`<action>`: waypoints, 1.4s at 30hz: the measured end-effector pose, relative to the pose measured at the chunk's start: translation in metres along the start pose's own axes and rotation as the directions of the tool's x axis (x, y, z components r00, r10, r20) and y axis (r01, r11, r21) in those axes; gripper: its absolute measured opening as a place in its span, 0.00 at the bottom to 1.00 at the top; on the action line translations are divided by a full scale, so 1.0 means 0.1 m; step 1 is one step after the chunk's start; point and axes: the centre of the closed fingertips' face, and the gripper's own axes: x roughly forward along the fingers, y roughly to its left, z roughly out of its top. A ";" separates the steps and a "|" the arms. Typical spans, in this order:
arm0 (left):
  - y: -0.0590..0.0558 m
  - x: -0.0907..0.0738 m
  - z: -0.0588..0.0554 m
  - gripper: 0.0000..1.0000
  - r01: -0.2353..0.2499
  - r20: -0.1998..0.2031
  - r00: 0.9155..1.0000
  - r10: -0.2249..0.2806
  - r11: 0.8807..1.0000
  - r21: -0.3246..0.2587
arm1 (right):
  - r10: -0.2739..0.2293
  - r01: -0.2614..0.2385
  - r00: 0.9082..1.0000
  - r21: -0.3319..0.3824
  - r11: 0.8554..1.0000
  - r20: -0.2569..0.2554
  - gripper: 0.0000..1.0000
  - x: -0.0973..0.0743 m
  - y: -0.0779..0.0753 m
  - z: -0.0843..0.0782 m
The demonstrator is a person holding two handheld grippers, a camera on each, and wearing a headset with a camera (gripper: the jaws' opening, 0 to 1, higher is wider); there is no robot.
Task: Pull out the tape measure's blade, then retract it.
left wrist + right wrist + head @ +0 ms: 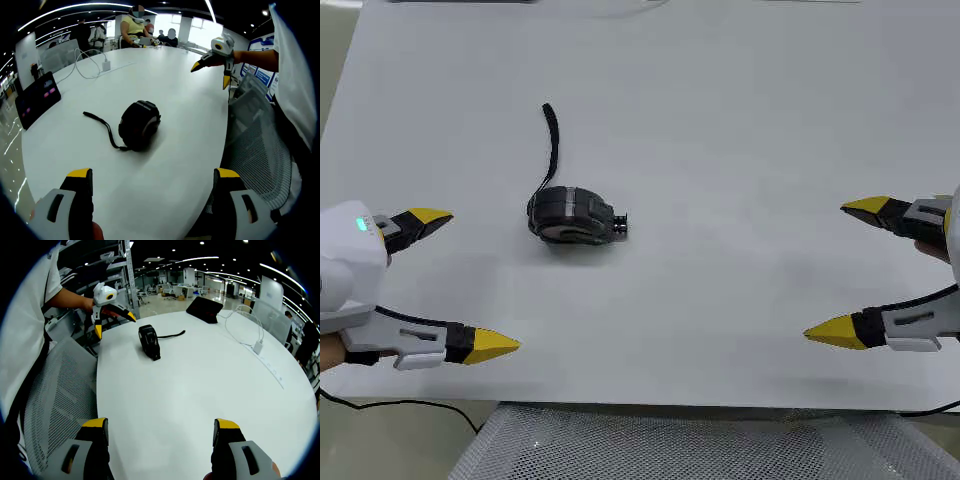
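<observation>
The tape measure (570,215) lay on the white table (740,120) left of centre in the head view. Its dark strap (552,140) trailed toward the top of the frame, and a small dark nub (621,225), probably the blade's hook, poked from the right side of the case. No blade was drawn out. The left tool (484,280) hovered at the lower left edge of the frame, jaws spread wide with nothing between them, near the case but apart from it. The right tool (823,272) hung at the right edge, equally wide open and empty, well apart from the case. In the left gripper view the case sat just above centre beyond the yellow tips; in the right gripper view it appeared small in the upper left. Judged from this, the task had not begun and the step in hand was the approach. The next move would likely call for one tool to close on the case and steady it while the other pinched the nub and drew it straight out. The nub was small, so the pinch would need careful aim, and a loosely held case could slide on the smooth table.
</observation>
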 end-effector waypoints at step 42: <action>0.11 0.14 0.05 0.93 0.035 -0.014 0.999 -0.035 0.999 0.018 | 0.009 -0.009 1.000 -0.018 1.000 0.019 0.84 0.11 -0.10 0.07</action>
